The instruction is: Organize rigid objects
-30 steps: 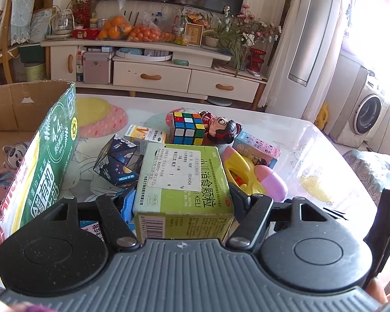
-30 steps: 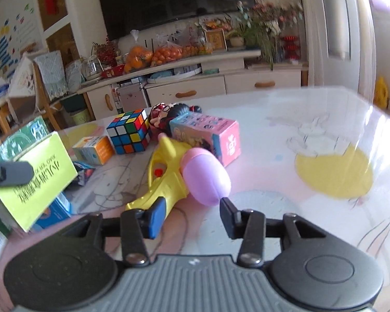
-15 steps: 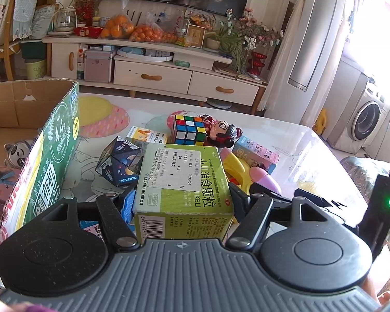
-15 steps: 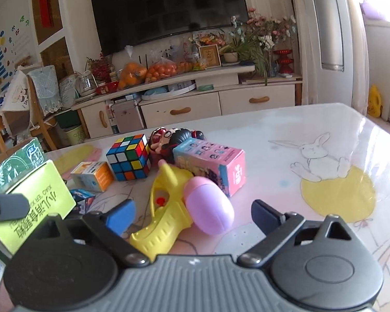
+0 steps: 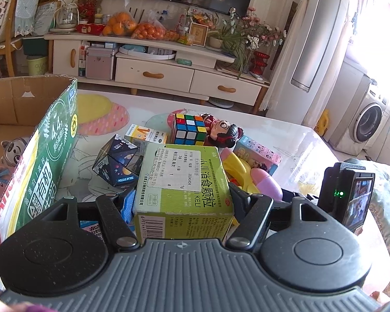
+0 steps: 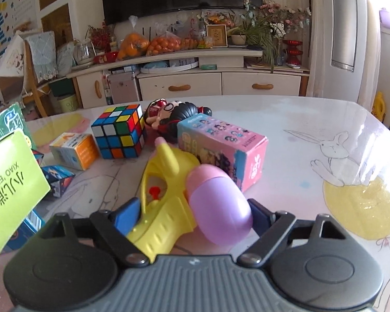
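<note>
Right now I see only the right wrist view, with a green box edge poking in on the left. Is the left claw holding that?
Observer: Yes, the left claw is shut on the green medicine box, a pad on each side.
Operator: Is there a container nearby?
Observer: An open cardboard box stands just left of that claw.
Operator: Anything in it?
Observer: A panda toy lies inside.

On the table: 4 small boxes (image 6: 222, 145), 2 puzzle cubes (image 6: 119, 131), 1 doll (image 6: 174, 117), 1 water gun (image 6: 169, 182).
</note>
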The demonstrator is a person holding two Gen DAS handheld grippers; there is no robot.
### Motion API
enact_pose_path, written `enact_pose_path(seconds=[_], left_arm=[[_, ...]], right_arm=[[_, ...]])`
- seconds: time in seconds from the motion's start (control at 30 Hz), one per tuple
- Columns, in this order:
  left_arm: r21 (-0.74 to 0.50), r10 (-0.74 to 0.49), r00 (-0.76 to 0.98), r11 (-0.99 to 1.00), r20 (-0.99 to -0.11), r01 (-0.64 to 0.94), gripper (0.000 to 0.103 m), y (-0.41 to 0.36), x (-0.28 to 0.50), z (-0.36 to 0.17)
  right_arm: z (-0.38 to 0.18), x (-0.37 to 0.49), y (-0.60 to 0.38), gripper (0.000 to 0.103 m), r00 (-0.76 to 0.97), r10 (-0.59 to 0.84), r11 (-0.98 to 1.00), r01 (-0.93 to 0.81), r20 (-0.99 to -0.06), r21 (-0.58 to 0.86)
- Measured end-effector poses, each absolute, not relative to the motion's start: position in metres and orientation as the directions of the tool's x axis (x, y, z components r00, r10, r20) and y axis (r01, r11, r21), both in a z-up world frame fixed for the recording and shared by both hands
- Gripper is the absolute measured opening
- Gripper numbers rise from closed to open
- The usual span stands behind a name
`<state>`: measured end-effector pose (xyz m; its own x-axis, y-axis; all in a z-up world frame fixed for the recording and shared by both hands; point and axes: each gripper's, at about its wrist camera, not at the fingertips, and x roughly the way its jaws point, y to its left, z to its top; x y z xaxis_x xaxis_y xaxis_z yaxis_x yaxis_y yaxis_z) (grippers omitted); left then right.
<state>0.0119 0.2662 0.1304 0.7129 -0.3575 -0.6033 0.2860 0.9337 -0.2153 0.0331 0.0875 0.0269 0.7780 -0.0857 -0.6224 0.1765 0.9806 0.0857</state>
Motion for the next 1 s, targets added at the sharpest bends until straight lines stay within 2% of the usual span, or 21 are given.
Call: enact_pose_path(seconds=[0.13,0.23,0.3,0.33,0.37,0.53,0.6,0.67,0.7,0.8,0.9,1.0], left_arm=[[-0.217,-0.363,0.712,0.932,-0.601,0.291,0.085,0.266,0.011,0.132],[-0.221,-0.366,0.715,0.930,-0.595,0.293,0.085,0.268,0.009,0.134],[-0.224,-0.368,0.721,0.930,-0.587,0.293,0.086,0.271,0.008,0.137],[-0.225,-0.369,0.725,0.929,-0.581,0.293,0.086,0.273,0.007,0.139],[-0.226,-0.370,0.729,0.929,-0.576,0.293,0.085,0.275,0.007,0.140],[-0.228,-0.377,0.735,0.926,-0.563,0.300,0.086,0.280,0.001,0.144],[-0.227,-0.376,0.733,0.927,-0.567,0.299,0.086,0.281,0.001,0.142],[-0.228,-0.372,0.732,0.928,-0.570,0.294,0.085,0.281,0.001,0.141],[-0.228,-0.370,0.732,0.929,-0.572,0.292,0.086,0.281,0.002,0.141],[-0.225,-0.364,0.732,0.931,-0.576,0.286,0.086,0.279,0.004,0.141],[-0.223,-0.356,0.734,0.934,-0.578,0.278,0.086,0.280,0.004,0.141],[-0.222,-0.348,0.739,0.937,-0.577,0.268,0.086,0.280,0.004,0.142]], right_arm=[[0.028,0.029,0.087,0.084,0.785,-0.086,0.981,0.174,-0.613,0.085],[0.035,0.022,0.090,0.080,0.803,-0.099,0.983,0.170,-0.588,0.067],[0.044,0.015,0.091,0.058,0.829,-0.119,0.982,0.178,-0.546,0.057],[0.050,0.012,0.091,0.052,0.837,-0.119,0.983,0.177,-0.535,0.058],[0.056,0.010,0.091,0.040,0.845,-0.116,0.983,0.174,-0.522,0.062],[0.046,0.008,0.085,0.038,0.820,-0.107,0.979,0.186,-0.562,0.084],[0.045,0.007,0.082,0.042,0.818,-0.097,0.976,0.191,-0.567,0.108],[0.043,0.006,0.078,0.057,0.818,-0.078,0.970,0.195,-0.569,0.148],[0.041,0.005,0.075,0.069,0.819,-0.061,0.963,0.199,-0.571,0.182],[0.038,0.005,0.076,0.090,0.833,-0.004,0.941,0.190,-0.553,0.281],[0.040,0.011,0.088,0.100,0.846,0.003,0.942,0.176,-0.534,0.284],[0.039,0.021,0.106,0.101,0.840,-0.001,0.958,0.157,-0.543,0.240]])
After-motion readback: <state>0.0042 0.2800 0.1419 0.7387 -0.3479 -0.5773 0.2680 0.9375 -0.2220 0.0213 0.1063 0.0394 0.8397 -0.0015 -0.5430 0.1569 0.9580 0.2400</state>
